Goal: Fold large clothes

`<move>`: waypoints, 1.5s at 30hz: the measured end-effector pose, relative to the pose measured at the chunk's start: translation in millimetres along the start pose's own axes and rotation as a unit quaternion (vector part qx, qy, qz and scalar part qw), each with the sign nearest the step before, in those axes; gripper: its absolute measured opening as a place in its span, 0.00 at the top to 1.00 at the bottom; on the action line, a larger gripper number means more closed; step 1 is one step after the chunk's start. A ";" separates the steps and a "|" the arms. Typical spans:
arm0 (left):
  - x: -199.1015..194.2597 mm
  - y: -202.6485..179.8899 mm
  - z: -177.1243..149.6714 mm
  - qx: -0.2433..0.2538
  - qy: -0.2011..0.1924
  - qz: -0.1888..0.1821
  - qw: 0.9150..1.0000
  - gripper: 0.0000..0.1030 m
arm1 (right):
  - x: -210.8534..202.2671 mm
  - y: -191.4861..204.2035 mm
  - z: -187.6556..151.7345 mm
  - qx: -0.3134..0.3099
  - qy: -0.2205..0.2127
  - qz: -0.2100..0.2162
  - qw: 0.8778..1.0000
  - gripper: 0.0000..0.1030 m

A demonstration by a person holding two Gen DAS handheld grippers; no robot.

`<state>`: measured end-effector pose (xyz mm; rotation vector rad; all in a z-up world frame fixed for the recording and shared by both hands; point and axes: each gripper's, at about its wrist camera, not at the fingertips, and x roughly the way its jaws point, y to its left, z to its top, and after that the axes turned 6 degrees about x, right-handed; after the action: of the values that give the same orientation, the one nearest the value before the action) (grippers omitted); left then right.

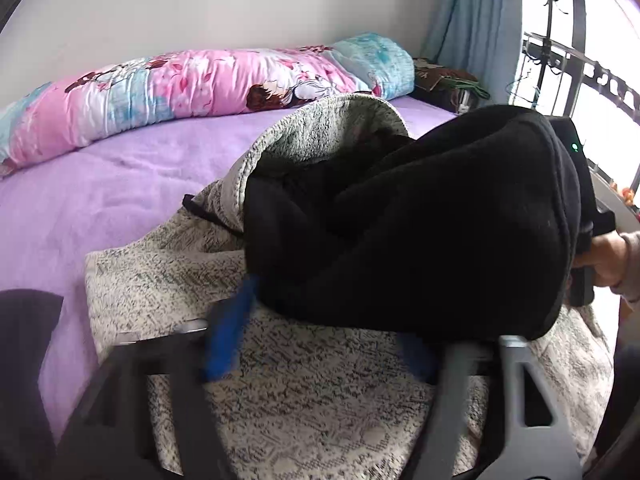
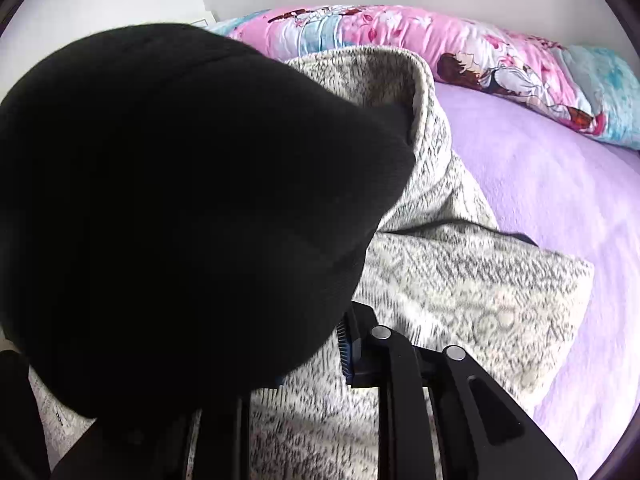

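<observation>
The speckled grey-and-cream knit garment with a black fleece lining [image 1: 320,380] lies spread on the near part of the purple-sheeted bed [image 1: 120,168], directly under and ahead of both tools, its long axis running from the bed's near edge toward the far side where the pillow sits. One flap is turned over, lining out, and bulges up between the tools. The left tool [image 1: 320,352] stands spread wide, its blue pads clear of the cloth, nothing between them. The right tool [image 2: 312,356] is nearly pressed together and seems to pinch the black flap's hem, though the fabric hides the tips. The right tool looks nearer the fold's free edge. I count one garment, two tools, one long pink-and-blue floral pillow [image 1: 200,76], one blue curtain [image 1: 468,12].
</observation>
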<state>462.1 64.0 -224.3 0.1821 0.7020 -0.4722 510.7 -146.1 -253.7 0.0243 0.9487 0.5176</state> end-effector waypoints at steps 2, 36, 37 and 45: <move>-9.3 -1.0 -0.1 -0.004 -0.006 0.003 1.000 0.06 | -6.5 -0.6 -3.5 0.002 0.000 -0.004 1.000 0.82; 38.8 -22.2 15.4 -0.057 0.112 0.082 0.989 0.05 | 2.6 19.2 -12.0 0.076 0.029 -0.082 0.993 0.37; 42.3 -23.3 9.6 -0.047 0.122 0.090 0.987 0.05 | 7.3 18.8 -17.8 0.077 0.034 -0.086 0.993 0.35; 46.5 -21.0 -31.0 -0.046 0.144 0.096 0.984 0.04 | 14.2 20.2 -57.0 0.091 0.018 -0.110 0.990 0.27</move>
<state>465.1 38.7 -278.3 0.2308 0.9785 -0.2288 464.7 -133.8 -293.5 0.0740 1.0172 0.2264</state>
